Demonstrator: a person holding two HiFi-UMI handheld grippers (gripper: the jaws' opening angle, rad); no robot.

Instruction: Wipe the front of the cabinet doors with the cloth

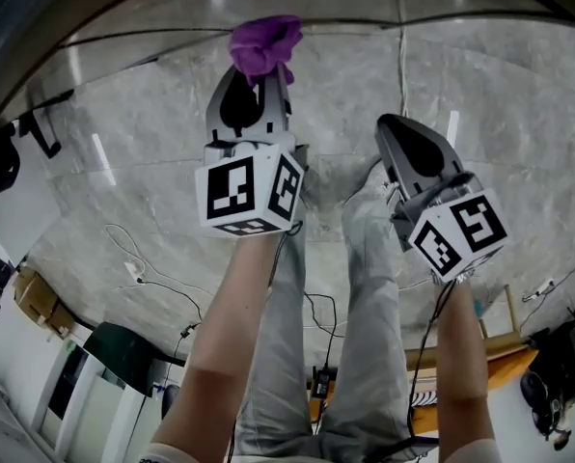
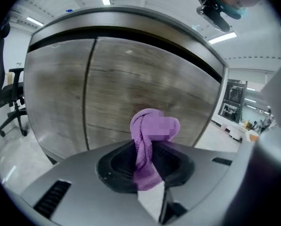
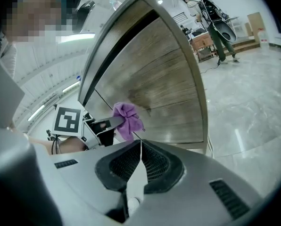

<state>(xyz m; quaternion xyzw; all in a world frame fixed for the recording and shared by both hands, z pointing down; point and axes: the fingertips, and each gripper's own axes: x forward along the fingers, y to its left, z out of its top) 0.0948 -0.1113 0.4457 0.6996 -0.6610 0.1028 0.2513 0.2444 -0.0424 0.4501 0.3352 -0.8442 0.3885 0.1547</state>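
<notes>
Before two cabinet doors [image 2: 131, 79] | left tool [image 2: 149, 171] clamps one purple cloth [image 2: 152, 126] | right tool [image 3: 140, 147] closed, empty

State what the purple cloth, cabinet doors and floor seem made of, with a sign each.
The purple cloth looks like towelling: nubbly, bunched folds. The cabinet doors look like wood or wood-effect laminate: matt grey-brown grain. The floor looks like polished stone or tile: veined, reflecting lights.

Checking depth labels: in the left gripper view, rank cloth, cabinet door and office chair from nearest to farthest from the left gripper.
1. cloth, clamped in the tongs of the left gripper.
2. cabinet door, straight ahead, behind the cloth.
3. office chair, far left, past the cabinet's side.
</notes>
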